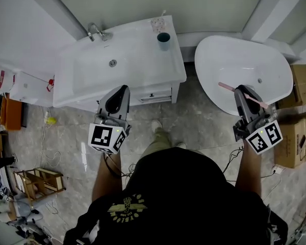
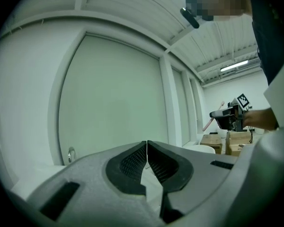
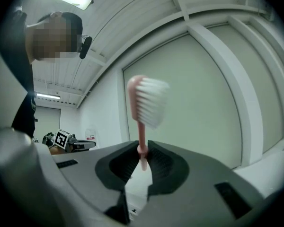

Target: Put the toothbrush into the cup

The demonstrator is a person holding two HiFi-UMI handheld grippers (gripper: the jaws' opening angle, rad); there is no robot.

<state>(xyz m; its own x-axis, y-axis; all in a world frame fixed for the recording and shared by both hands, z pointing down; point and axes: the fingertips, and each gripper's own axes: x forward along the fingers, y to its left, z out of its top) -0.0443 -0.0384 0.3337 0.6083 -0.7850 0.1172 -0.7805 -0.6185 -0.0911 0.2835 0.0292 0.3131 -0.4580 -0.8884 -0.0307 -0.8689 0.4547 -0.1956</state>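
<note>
My right gripper (image 1: 243, 89) is shut on a pink toothbrush (image 1: 227, 88), which lies crosswise in the jaws over the white tub (image 1: 214, 55). In the right gripper view the toothbrush (image 3: 143, 103) stands up from between the pads, white bristles at the top, with the right gripper (image 3: 142, 159) clamped on its handle. A dark teal cup (image 1: 163, 40) stands at the back right corner of the white sink cabinet (image 1: 143, 65), far to the left of the toothbrush. My left gripper (image 1: 123, 89) hovers at the cabinet's front edge; in its own view the left gripper (image 2: 146, 151) is shut with nothing in it.
A clear patterned cup (image 1: 157, 24) stands just behind the teal one. A chrome faucet (image 1: 96, 32) is at the sink's back left. Cardboard boxes (image 1: 302, 83) are stacked at the right, and a wooden rack (image 1: 38, 181) and cables lie on the floor at the left.
</note>
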